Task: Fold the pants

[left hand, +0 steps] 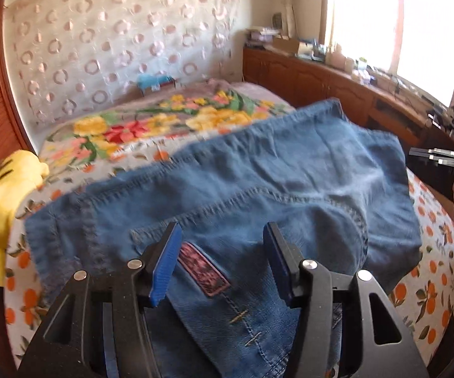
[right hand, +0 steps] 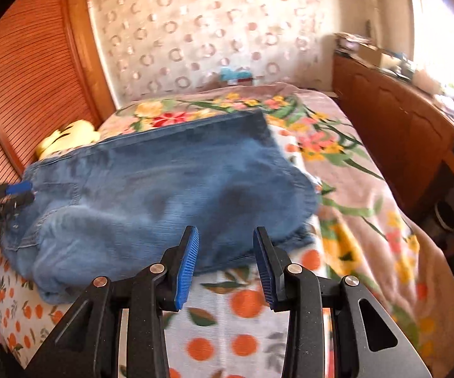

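Blue denim pants [left hand: 258, 182] lie folded in a thick stack on the bed, with a pink patch [left hand: 202, 267] on the near layer. My left gripper [left hand: 222, 236] hovers just over the near part of the stack, jaws open, nothing pinched between the blue pads. In the right wrist view the same pants [right hand: 164, 189] lie left of centre. My right gripper [right hand: 225, 239] stands open above the near right edge of the pants, over the orange-print sheet, holding nothing. The right gripper also shows at the right edge of the left wrist view [left hand: 438, 157], the left gripper at the left edge of the right wrist view [right hand: 19, 192].
The bed carries an orange-print sheet [right hand: 242, 330] and a floral blanket [left hand: 164, 123]. A yellow plush toy [left hand: 6, 195] lies at the bed's left edge by a wooden slatted panel [right hand: 28, 72]. A wooden cabinet [left hand: 321, 85] with clutter runs along the right under a bright window.
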Demonstrator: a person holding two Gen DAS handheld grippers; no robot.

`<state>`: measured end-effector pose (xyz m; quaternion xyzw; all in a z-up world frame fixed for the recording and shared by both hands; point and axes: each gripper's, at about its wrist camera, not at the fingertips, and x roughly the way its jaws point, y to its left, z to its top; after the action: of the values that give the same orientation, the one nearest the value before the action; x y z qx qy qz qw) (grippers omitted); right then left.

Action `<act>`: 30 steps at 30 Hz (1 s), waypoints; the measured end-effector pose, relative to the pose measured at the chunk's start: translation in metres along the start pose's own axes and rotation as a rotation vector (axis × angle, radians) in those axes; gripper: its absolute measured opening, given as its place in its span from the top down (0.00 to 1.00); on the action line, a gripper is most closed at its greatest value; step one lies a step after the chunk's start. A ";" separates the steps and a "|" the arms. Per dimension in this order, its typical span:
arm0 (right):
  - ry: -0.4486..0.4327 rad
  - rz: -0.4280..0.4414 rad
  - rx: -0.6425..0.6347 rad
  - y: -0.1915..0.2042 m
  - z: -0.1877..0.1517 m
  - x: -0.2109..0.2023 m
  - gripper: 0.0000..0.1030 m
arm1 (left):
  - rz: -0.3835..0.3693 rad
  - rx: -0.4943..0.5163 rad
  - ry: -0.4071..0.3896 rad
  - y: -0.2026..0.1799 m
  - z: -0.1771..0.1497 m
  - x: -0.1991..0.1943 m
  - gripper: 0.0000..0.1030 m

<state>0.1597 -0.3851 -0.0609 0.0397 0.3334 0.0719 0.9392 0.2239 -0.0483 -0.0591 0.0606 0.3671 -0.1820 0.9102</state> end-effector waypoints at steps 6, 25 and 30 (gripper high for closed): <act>0.025 -0.023 0.078 -0.019 0.003 0.009 0.64 | 0.002 0.004 0.032 -0.001 -0.011 0.010 0.46; 0.069 0.002 0.167 -0.028 0.017 0.025 0.64 | 0.044 0.049 0.085 -0.007 -0.015 0.020 0.42; 0.083 -0.005 0.177 -0.025 0.019 0.029 0.64 | 0.044 0.049 0.085 -0.006 -0.015 0.020 0.42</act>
<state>0.1968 -0.4057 -0.0668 0.1186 0.3770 0.0416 0.9176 0.2255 -0.0565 -0.0835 0.0987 0.3995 -0.1679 0.8958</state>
